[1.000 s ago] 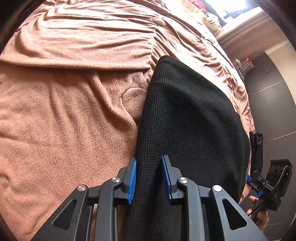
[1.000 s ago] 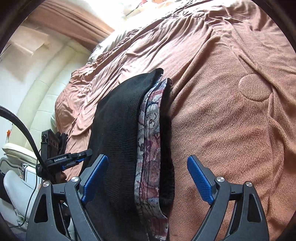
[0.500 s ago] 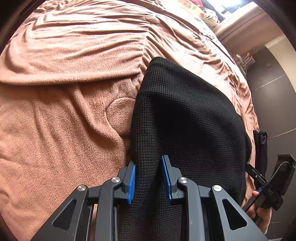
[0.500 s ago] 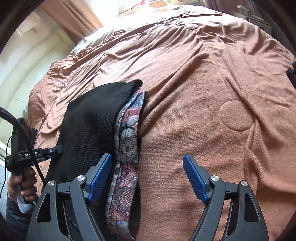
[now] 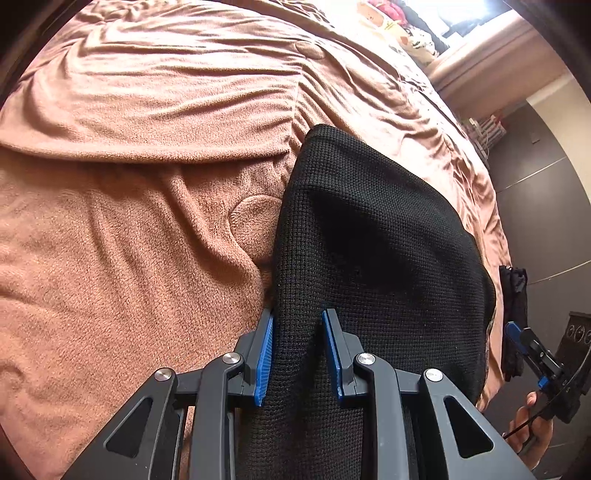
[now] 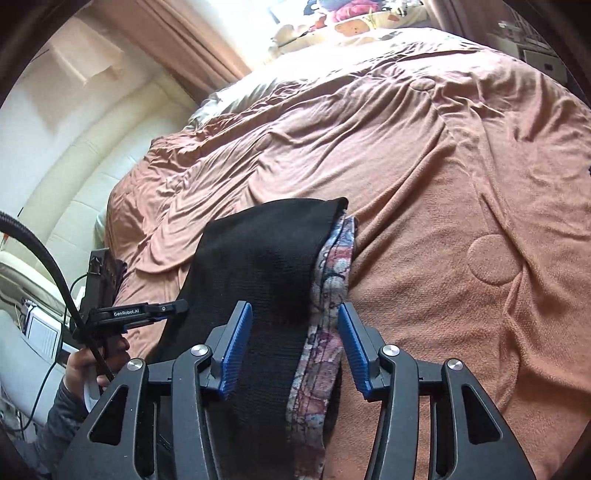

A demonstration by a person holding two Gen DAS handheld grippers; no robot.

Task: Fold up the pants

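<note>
- Left gripper is clamped on the near edge of the black pants: both blue pads press a bunched fold of the knit cloth between them.
- Right gripper has the other near edge of the pants between its blue pads, and its jaws have just been closing; the left pad lies against the black cloth, while a sliver of gap shows at the right pad, so a firm pinch cannot be confirmed.
- Pants lie on the brown blanket that covers the bed, near its front edge, folded into a narrow strip.
- Their long axis runs from the grippers away toward the middle of the bed; the far end is a squared-off corner resting on the blanket in both wrist views.
- A patterned lining in purple, grey and red shows along the right edge of the strip in the right wrist view, peeking from under the black outer layer.
- The near end of the pants passes under both grippers and is cut off by the bottom of each picture, so which end is the waistband cannot be told.
- In the left wrist view the right gripper appears at the far right with the person's hand on its handle, partly cut off.
- Bright window glare washes out the pillows at the head of the bed.
</note>
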